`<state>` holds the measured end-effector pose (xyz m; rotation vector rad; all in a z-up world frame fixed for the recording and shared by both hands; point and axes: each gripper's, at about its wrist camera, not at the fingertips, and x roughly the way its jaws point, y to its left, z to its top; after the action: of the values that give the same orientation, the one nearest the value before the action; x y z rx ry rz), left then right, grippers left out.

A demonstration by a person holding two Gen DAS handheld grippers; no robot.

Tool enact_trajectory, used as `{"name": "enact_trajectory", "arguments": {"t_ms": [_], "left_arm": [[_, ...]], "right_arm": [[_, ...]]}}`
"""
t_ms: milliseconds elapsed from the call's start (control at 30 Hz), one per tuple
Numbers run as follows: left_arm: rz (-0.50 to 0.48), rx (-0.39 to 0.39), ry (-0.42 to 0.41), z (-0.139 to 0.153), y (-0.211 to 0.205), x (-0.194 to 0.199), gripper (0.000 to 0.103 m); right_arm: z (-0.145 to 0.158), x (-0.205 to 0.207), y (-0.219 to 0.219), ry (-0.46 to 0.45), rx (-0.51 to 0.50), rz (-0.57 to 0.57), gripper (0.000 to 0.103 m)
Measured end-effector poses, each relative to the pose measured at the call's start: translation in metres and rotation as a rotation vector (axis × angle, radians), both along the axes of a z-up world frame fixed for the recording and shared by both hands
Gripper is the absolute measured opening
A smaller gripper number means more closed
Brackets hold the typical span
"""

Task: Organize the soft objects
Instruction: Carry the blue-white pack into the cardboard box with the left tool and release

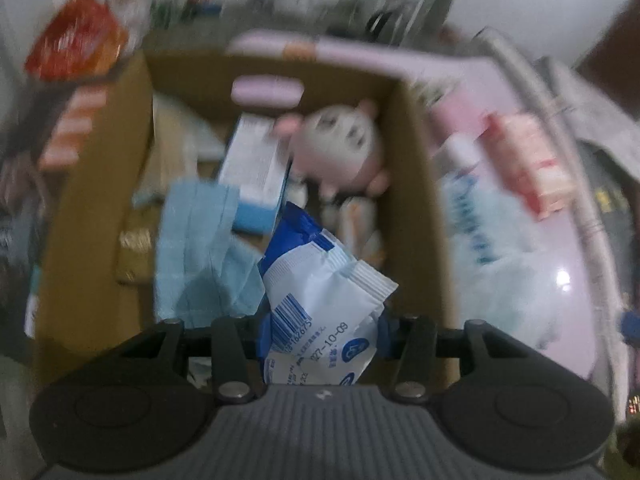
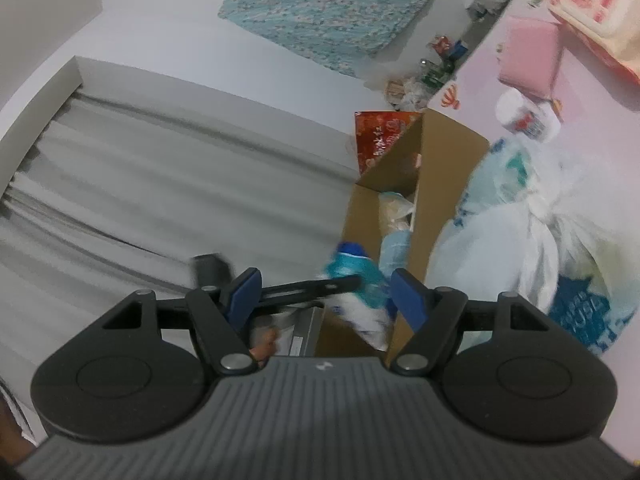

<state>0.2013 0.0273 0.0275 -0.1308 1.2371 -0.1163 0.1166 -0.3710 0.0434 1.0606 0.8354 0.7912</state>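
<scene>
In the left wrist view my left gripper (image 1: 322, 326) is shut on a blue-and-white soft packet (image 1: 320, 292) and holds it over an open cardboard box (image 1: 416, 184). Inside the box lie a light blue face mask (image 1: 196, 248), a white-and-blue carton (image 1: 256, 160) and a pink-eared plush toy (image 1: 340, 148). In the right wrist view my right gripper (image 2: 324, 296) is open and empty, tilted, beside the same cardboard box (image 2: 444, 152). The left gripper and its packet (image 2: 356, 276) show between my right fingers.
A pink table (image 2: 580, 92) holds a tied white plastic bag (image 2: 512, 232), a pink pad (image 2: 528, 56), a tissue roll (image 2: 524, 116) and a red-and-white pack (image 1: 528, 160). A red packet (image 1: 76, 40) stands behind the box. Grey curtains (image 2: 160, 180) hang on the left.
</scene>
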Motion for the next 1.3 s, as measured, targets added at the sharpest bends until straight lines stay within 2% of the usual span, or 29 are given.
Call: {"name": "enact_trajectory", "arguments": {"t_ms": [67,133,367,500,567,767,867,1000,1167,1300], "left_arm": [[0.025,0.026,0.044,-0.022,0.000,0.016,0.048],[0.036,0.046,0.052,-0.034,-0.001,0.022,0.048],[0.003,0.141,0.027,-0.041,-0.028,0.042,0.050],[0.006,0.058,0.027,-0.046,-0.031,0.050,0.070],[0.018,0.048,0.031,-0.044,-0.030,0.050,0.073],[-0.003,0.063,-0.024,-0.035,-0.027,0.037,0.072],[-0.043,0.102,-0.021,-0.039,-0.028,0.031,0.061],[-0.051,0.130,0.004,-0.056,-0.024,0.028,0.057],[-0.023,0.113,0.007,-0.060,-0.018,0.031,0.056],[-0.027,0.137,-0.022,-0.059,-0.023,0.030,0.057]], "right_arm": [[-0.004,-0.004,-0.006,0.014,0.002,-0.015,0.072],[-0.006,-0.008,-0.013,0.022,0.001,-0.027,0.073],[-0.014,-0.011,-0.031,0.033,0.003,-0.061,0.074],[-0.021,-0.009,-0.031,0.046,0.008,-0.064,0.075],[-0.023,-0.008,-0.032,0.051,0.001,-0.065,0.075],[-0.031,-0.004,-0.035,0.058,0.007,-0.073,0.075],[-0.035,-0.002,-0.033,0.068,0.012,-0.070,0.076],[-0.037,0.002,-0.028,0.074,0.010,-0.059,0.076],[-0.035,0.006,-0.023,0.071,0.001,-0.049,0.076],[-0.035,0.009,-0.020,0.071,-0.008,-0.047,0.076]]}}
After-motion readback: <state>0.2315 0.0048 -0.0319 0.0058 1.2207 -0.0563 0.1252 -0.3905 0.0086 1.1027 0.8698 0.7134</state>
